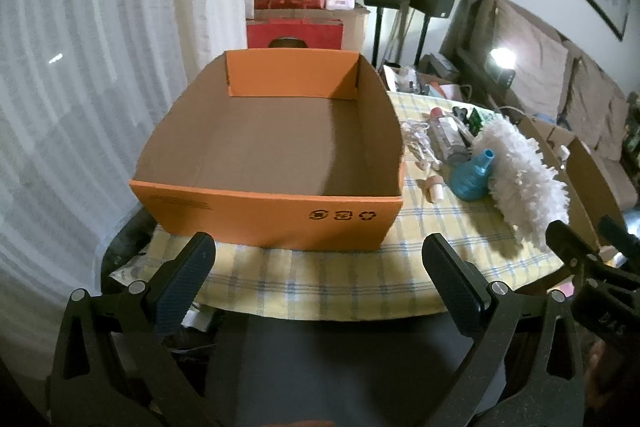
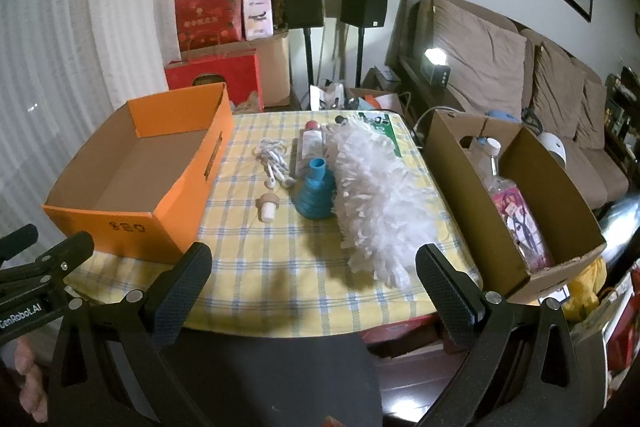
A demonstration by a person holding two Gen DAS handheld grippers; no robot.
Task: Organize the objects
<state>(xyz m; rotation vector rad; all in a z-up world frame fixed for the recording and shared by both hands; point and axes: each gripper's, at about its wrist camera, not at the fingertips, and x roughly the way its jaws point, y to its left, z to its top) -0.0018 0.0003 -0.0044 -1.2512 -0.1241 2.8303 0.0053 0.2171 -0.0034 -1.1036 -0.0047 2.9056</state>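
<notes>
An empty orange cardboard box [image 1: 272,163] [image 2: 132,179] sits on the left of the yellow checked tablecloth [image 2: 280,259]. To its right lie a white fluffy duster [image 2: 376,203] [image 1: 524,179], a blue ribbed funnel-shaped piece [image 2: 316,195] [image 1: 474,179], white earphones [image 2: 276,163], a small clear bottle with a red cap [image 2: 310,143] and a small wooden peg [image 2: 268,207]. My left gripper [image 1: 320,259] hangs open before the orange box. My right gripper [image 2: 312,267] hangs open over the table's near edge, short of the duster. Both hold nothing.
A brown cardboard box [image 2: 516,195] with a bottle and pink packets stands off the table's right side. Behind are red gift boxes [image 2: 212,15], two black speakers on stands [image 2: 332,3], a brown sofa [image 2: 520,75] and white curtains on the left.
</notes>
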